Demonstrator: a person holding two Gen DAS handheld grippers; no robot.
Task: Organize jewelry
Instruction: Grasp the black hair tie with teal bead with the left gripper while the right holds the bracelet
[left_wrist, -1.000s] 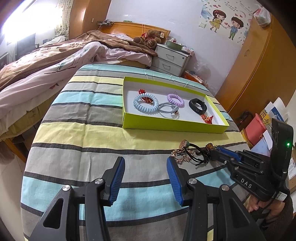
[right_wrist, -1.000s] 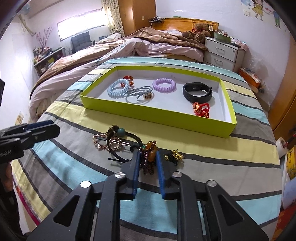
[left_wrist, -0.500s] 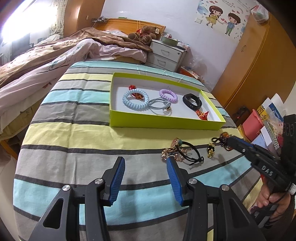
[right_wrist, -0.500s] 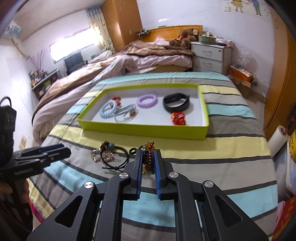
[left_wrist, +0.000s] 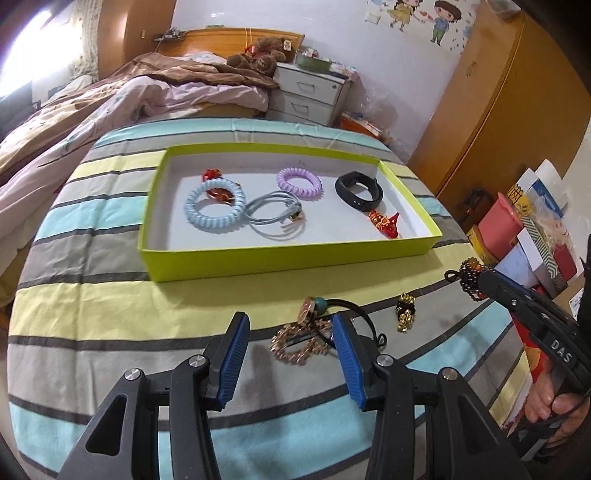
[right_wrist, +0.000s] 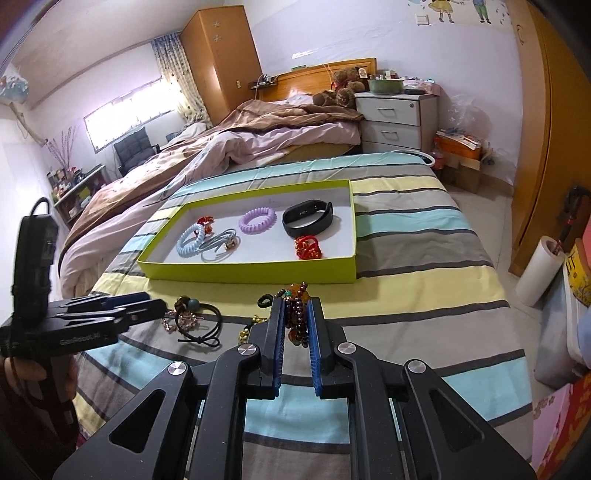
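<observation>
My right gripper is shut on a dark beaded bracelet with amber beads and holds it above the striped bedspread; it also shows in the left wrist view. My left gripper is open and empty, low over a gold chain piece and a black hair tie with beads. A small gold-bell charm lies to their right. The lime-green tray holds a blue coil band, a purple coil band, a grey tie, a black wristband and red ornaments.
The striped bedspread ends at the right, with boxes and a paper roll on the floor beside it. A rumpled duvet lies to the left. A nightstand stands at the back.
My right gripper has lifted the beaded bracelet off the bedspread and risen. My left gripper has moved closer to the loose pieces and stays open.
</observation>
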